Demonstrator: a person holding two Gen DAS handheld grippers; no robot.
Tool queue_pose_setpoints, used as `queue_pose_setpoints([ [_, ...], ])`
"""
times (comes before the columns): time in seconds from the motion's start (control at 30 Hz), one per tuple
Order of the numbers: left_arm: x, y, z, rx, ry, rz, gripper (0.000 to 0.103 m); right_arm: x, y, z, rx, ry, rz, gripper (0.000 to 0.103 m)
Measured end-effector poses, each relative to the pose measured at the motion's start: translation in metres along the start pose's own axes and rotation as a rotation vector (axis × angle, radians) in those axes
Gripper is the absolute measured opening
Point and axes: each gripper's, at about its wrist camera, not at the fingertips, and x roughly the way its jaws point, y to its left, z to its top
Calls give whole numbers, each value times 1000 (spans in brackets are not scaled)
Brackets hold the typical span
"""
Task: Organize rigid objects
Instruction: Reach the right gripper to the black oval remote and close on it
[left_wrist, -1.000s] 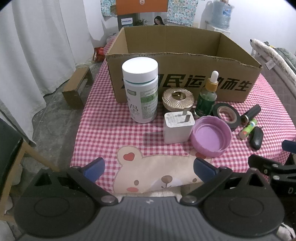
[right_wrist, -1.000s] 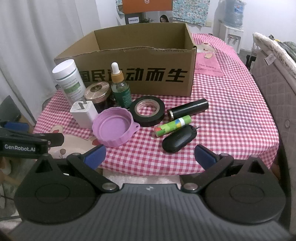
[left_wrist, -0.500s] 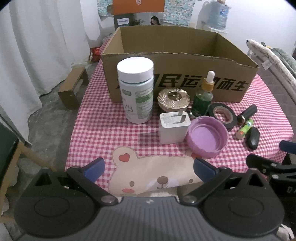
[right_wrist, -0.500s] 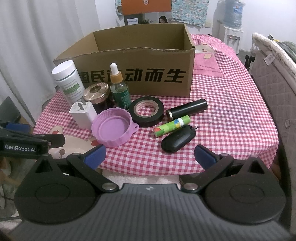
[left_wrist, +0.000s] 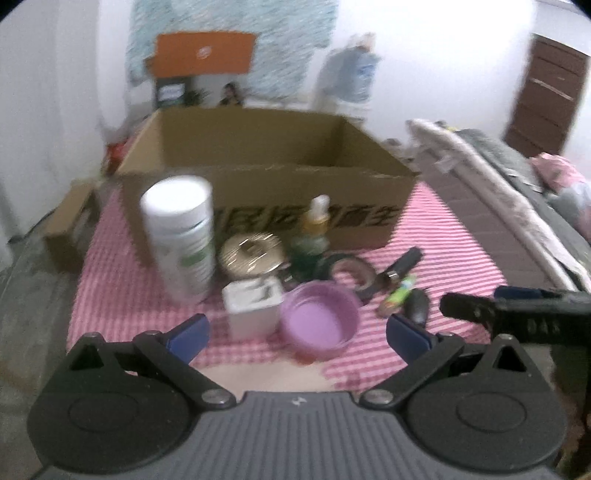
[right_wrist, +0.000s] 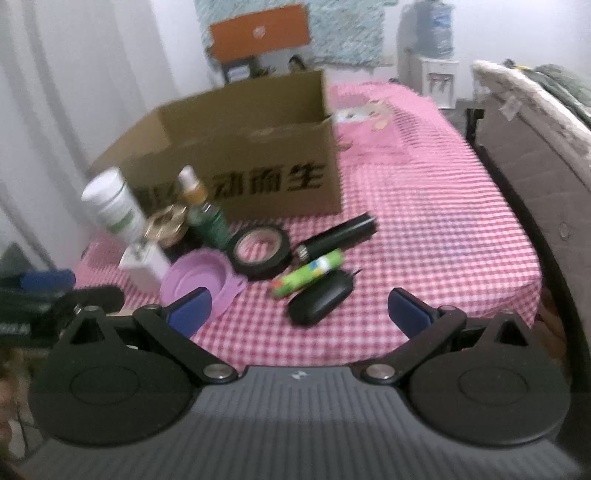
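Observation:
An open cardboard box (left_wrist: 266, 173) (right_wrist: 243, 147) stands on the pink checked table. In front of it sit a white pill bottle (left_wrist: 181, 236) (right_wrist: 112, 210), a gold-lidded jar (left_wrist: 253, 254), a green dropper bottle (left_wrist: 312, 236) (right_wrist: 205, 214), a white charger (left_wrist: 253, 308), a purple lid (left_wrist: 319, 325) (right_wrist: 195, 280), a black tape roll (right_wrist: 260, 251), a black tube (right_wrist: 338, 234), a green stick (right_wrist: 308, 271) and a black case (right_wrist: 319, 301). My left gripper (left_wrist: 297, 334) is open, short of the charger and lid. Near the case, my right gripper (right_wrist: 297, 312) is open and holds nothing.
A quilted bed edge (right_wrist: 535, 155) runs along the table's right side. A water dispenser (right_wrist: 430, 55) stands behind, with a low wooden stool (left_wrist: 70, 229) on the floor at the left. The right half of the tablecloth (right_wrist: 424, 206) is bare.
Both views are now blurred and tilted upward, showing more wall. Both grippers have shifted toward the objects; the jaws stay spread and the objects have not moved.

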Motion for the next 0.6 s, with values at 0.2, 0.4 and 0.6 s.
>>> queue_pose_setpoints([
  [0.2, 13, -42, 12, 170, 22, -130, 101, 5, -36, 9, 117, 8, 51, 92],
  [0.4, 40, -87, 10, 361, 51, -191, 81, 28, -61, 8, 250, 94, 160, 66],
  [0.6, 73, -110, 6, 440, 122, -216, 55, 52, -76, 4, 325, 164, 220, 45],
])
